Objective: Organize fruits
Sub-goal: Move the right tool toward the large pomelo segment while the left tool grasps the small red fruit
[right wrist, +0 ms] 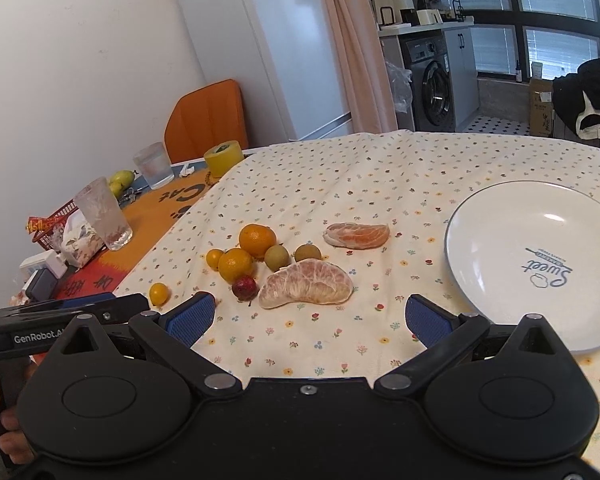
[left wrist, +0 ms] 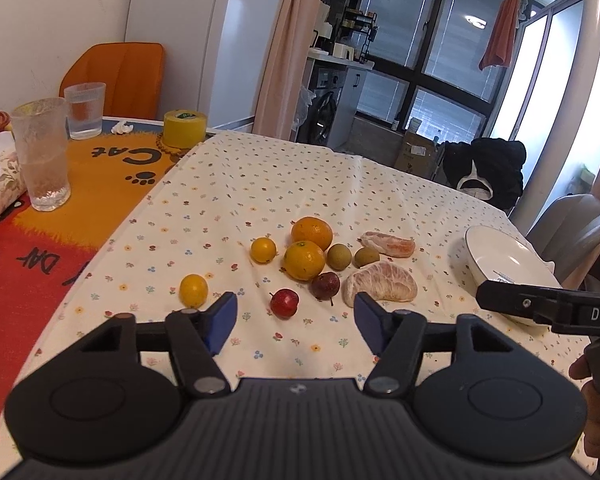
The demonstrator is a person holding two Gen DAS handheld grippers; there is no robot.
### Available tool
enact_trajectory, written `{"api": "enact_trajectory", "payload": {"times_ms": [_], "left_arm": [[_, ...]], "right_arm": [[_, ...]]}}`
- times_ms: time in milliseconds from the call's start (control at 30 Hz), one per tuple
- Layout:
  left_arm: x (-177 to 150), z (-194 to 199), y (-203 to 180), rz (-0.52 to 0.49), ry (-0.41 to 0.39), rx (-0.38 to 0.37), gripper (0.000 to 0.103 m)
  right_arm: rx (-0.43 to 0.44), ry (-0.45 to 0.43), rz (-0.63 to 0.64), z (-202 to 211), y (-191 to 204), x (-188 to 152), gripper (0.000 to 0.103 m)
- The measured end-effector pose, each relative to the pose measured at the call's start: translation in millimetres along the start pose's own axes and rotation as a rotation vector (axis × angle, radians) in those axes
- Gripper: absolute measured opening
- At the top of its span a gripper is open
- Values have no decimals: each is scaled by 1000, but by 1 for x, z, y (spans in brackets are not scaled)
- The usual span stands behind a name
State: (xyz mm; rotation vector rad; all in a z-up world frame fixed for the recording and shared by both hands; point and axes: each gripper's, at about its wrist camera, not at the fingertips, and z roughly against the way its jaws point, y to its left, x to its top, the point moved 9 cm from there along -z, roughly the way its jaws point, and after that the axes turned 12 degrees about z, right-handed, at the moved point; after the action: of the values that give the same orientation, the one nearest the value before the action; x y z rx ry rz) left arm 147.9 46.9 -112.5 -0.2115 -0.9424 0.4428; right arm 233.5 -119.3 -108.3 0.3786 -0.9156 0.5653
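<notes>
white plate point(right wrist: 500, 232) on the floral tablecloth point(right wrist: 340, 176) holds nothing, its right edge cut off. fruits lie loose left of it: two oranges point(right wrist: 257, 239), pomelo piece point(right wrist: 306, 284), peeled citrus segment point(right wrist: 358, 235), red fruit point(left wrist: 285, 303) hidden in right view. frosted glass point(left wrist: 42, 152) contents unclear. left gripper point(left wrist: 296, 316) and right gripper point(right wrist: 310, 314) both spread wide, nothing held.

Glossy plate point(right wrist: 500, 216) — matt cloth point(right wrist: 340, 168)
</notes>
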Motion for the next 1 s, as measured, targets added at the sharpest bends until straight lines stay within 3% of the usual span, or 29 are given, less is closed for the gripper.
{"api": "enact_trajectory", "payload": {"times_ms": [400, 867, 1000], "left_arm": [[-3, -36, -3, 2, 44, 7, 38], [-8, -72, 5, 17, 92, 38, 34], [-10, -79, 9, 23, 101, 46, 29]], "right_arm": [[7, 49, 17, -31, 1, 1, 103], [4, 96, 34, -59, 0, 0, 103], [-5, 128, 31, -69, 0, -1, 103]]}}
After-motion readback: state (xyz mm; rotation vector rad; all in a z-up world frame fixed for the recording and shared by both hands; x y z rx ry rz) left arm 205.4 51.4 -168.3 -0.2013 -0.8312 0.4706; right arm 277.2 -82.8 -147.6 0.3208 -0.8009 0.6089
